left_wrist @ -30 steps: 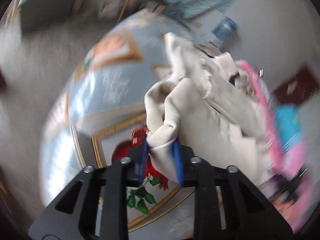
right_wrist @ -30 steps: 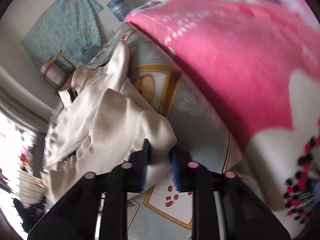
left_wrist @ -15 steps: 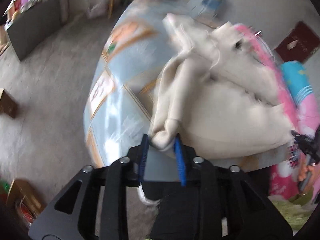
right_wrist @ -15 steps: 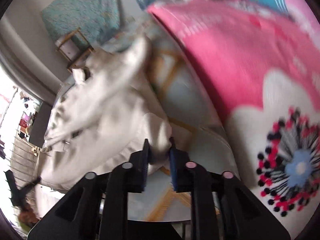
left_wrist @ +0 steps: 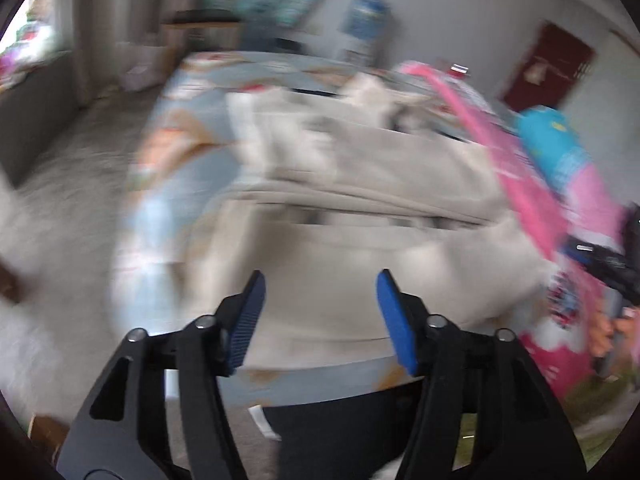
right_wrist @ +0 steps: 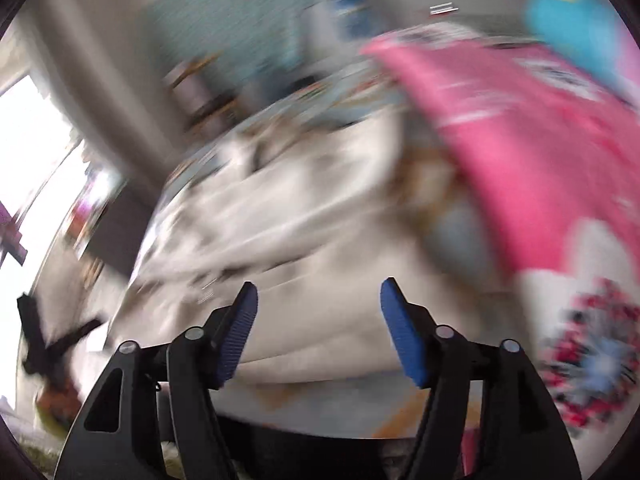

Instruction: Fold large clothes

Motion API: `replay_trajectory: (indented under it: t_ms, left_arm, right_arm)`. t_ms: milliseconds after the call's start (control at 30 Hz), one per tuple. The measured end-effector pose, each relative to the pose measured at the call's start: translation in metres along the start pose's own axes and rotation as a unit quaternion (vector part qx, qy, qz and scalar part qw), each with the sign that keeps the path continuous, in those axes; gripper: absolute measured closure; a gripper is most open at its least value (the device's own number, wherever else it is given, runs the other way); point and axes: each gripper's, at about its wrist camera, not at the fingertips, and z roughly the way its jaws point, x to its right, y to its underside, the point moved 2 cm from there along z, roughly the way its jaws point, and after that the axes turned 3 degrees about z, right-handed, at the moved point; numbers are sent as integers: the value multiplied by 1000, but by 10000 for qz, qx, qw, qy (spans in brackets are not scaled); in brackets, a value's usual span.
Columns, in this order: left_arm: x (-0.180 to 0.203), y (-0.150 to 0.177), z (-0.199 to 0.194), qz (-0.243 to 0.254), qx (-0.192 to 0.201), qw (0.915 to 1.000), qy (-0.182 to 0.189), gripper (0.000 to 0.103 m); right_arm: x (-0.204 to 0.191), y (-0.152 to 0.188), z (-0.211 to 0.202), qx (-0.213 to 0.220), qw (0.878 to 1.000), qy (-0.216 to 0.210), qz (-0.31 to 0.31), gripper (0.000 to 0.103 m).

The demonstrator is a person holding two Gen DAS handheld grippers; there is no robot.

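Observation:
A large cream garment (left_wrist: 360, 208) lies spread across the bed, blurred by motion; it also shows in the right wrist view (right_wrist: 288, 248). My left gripper (left_wrist: 320, 300) is open and empty above the garment's near edge. My right gripper (right_wrist: 318, 312) is open and empty above the garment's near edge too. The right gripper shows at the right edge of the left wrist view (left_wrist: 612, 264), and the left gripper at the left edge of the right wrist view (right_wrist: 48, 340).
The bed has a light blue patterned sheet (left_wrist: 180, 152). A pink blanket (right_wrist: 520, 148) with a flower print and a blue pillow (left_wrist: 556, 144) lie on its right side. Grey carpet (left_wrist: 52, 200) is to the left. A wooden shelf (left_wrist: 200, 20) stands by the far wall.
Both grippers have opened and let go of the cream garment, which now lies spread on the bed. Both have drawn back toward the bed's near edge.

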Motion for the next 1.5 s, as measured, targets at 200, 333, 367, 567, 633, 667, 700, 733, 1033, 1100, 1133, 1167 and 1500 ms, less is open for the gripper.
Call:
replay_trajectory:
  t_ms: [200,333,367,567,633,667,700,733,1033,1100,1133,1167,1500]
  left_arm:
    - [59,4,71,644,-641,9957,170,44]
    - [78,16,88,1154,-641,9904,-414,55]
    - [79,18,90,1236,-621,9890,-522,59]
    - [77,13,82,1540,-499,9834,-822,101]
    - [80,2,68,1648,-264,9825,-823,102]
    - [82,-6,58,1660,-75,9826,-828,102]
    - [82,-15,51,1627,92,9834,-799,102]
    - [81,-21,48,1595,191,9839,-789,102]
    - [69,-18,113,1829,-154,9748,-1267,101]
    - [70,-17,111,1863,-160,9737,-1305,101]
    - [69,-17,110,1831,-160,9745,-1288,101]
    - [68,-18,110,1796,-163,9755,-1262,101]
    - [66,-17,111,1845,-176,9756,-1175,101]
  right_arm:
    - [-93,12,88,-1080,9866,-335,-1180,39]
    - [-113,21,122,-1505,9771,-8,-1506,45]
    - [-113,26,125,-1576,9755,56,-1531,58]
    - [-105,32,126,-1593,9764,172,-1446,98]
    - [-112,26,115,-1414,9777,207,-1536,98]
    - [-118,20,106,-1257,9794,202,-1565,98]
    - [-122,12,99,-1096,9812,195,-1576,98]
    - [-127,4,91,-926,9830,179,-1575,98]
    - [-120,-1,155,-742,9833,695,-1511,99]
    - [-110,-4,154,-756,9880,447,-1269,99]
    - [-106,-6,154,-831,9891,367,-1159,99]
    - [-96,-9,147,-909,9912,230,-932,97]
    - [42,-41,62,-298,9886,1474,19,63]
